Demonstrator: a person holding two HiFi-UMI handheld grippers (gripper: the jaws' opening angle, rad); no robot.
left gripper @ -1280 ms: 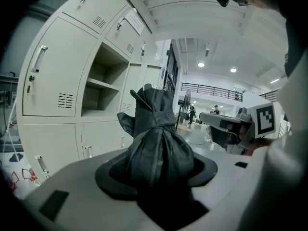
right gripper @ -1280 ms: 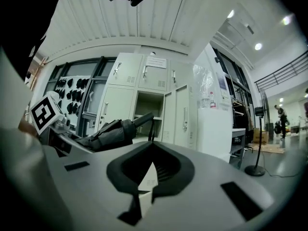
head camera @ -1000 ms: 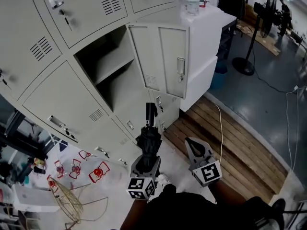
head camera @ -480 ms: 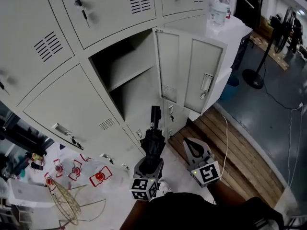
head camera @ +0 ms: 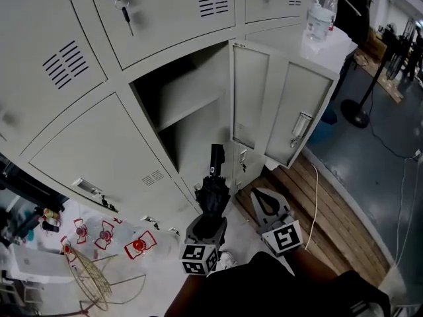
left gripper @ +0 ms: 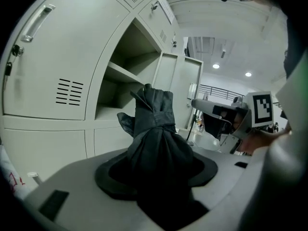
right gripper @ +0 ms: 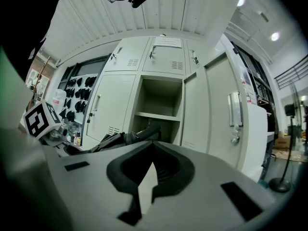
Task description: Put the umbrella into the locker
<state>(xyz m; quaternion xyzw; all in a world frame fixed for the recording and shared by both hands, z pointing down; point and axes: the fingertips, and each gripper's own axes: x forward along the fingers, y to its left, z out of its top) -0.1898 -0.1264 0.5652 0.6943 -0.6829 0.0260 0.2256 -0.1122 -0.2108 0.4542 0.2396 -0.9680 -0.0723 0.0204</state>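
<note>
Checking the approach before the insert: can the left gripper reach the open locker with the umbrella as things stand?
Probably yes. The left gripper holds the umbrella pointed at the open locker; its door stands swung wide, and nothing shows between them.

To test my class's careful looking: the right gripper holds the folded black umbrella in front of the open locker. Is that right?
No: the left gripper holds the folded black umbrella in front of the open locker, as the left gripper view shows. The right gripper is shut and empty.
</note>
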